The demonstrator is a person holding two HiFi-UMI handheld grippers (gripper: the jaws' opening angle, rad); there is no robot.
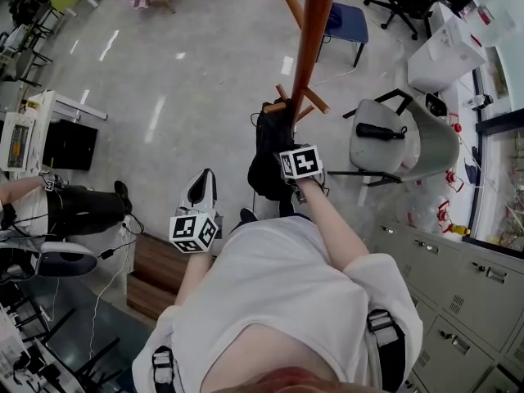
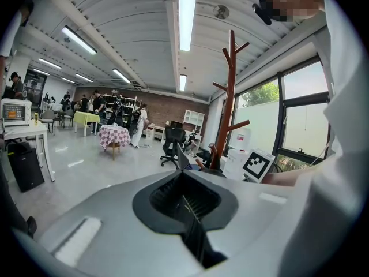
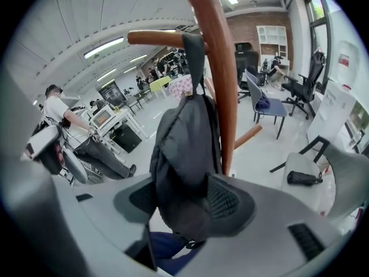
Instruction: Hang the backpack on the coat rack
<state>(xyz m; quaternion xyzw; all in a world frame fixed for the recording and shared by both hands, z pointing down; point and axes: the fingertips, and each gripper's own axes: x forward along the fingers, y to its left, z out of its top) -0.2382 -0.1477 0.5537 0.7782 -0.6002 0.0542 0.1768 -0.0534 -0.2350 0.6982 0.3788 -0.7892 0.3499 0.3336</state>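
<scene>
1 backpack [image 3: 184,149] on 1 coat rack [image 3: 218,68] peg | right gripper [image 3: 184,202] released, straddling it | left gripper [image 2: 181,154] clenched, empty | floor [image 1: 205,80] open upper left

Rack post [image 3: 222,97] just behind backpack [image 3: 184,149]

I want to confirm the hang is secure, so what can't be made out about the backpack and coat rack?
Bottom of the backpack: right gripper view, hidden behind the right gripper.
Base of the coat rack: head view, behind the backpack and that gripper; its top cut off by the upper edge.
How the strap sits on the peg: head view, too small.
</scene>
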